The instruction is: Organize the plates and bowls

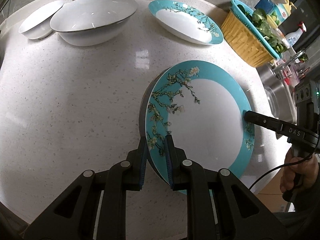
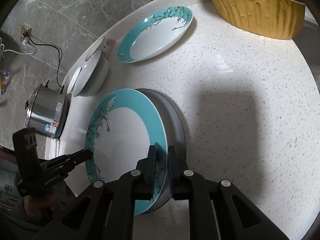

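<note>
A large teal-rimmed flowered plate (image 1: pixel 208 118) is held over the speckled counter by both grippers. My left gripper (image 1: pixel 157 142) is shut on its near rim. My right gripper (image 2: pixel 161 152) is shut on the opposite rim of the same plate (image 2: pixel 124 140); it also shows in the left wrist view (image 1: pixel 246 116). A second teal flowered plate (image 1: pixel 186 22) lies at the back, also in the right wrist view (image 2: pixel 156 36). A large white bowl (image 1: pixel 94 22) and two smaller white bowls (image 1: pixel 38 22) stand at the back left.
A yellow basket (image 1: pixel 246 40) with a teal colander of greens stands at the back right, beside a steel sink (image 1: pixel 278 92). A steel pot (image 2: pixel 48 112) with a power cord sits by the bowls (image 2: pixel 90 74). The counter's edge curves near the sink.
</note>
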`<state>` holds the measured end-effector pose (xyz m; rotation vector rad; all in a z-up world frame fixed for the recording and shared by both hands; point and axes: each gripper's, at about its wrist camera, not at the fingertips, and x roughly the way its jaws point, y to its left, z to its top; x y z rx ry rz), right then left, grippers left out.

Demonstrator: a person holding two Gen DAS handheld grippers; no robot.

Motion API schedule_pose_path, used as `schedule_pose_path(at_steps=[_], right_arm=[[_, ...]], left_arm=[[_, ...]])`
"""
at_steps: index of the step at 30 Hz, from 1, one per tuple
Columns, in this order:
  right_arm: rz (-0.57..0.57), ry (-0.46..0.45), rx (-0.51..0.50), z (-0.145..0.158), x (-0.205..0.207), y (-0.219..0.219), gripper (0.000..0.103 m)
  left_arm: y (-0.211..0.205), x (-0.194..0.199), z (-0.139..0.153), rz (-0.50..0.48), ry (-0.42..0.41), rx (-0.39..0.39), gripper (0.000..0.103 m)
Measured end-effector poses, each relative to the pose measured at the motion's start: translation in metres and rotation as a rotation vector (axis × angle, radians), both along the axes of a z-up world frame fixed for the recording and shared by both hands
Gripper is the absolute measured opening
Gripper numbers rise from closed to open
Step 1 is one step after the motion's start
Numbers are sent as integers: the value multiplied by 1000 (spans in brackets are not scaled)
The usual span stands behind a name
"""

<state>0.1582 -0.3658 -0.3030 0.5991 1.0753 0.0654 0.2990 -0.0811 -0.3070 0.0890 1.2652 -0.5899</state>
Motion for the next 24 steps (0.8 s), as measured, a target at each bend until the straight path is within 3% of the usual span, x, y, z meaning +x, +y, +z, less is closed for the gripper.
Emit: schedule_pose_path(at_steps=[6, 17, 22, 24], right_arm=[[41, -8, -110, 3, 1, 9, 16], [165, -6, -448, 11, 9, 49, 20], [221, -6, -584, 8, 10, 64, 20], [223, -8, -593, 8, 10, 64, 20]], left_arm=[[2, 3, -1, -9, -25, 38, 15], [-10, -1, 0, -45, -98, 168, 18], [-21, -6, -3, -76, -132, 234, 27], [-22, -7, -3, -77, -140, 239, 28]])
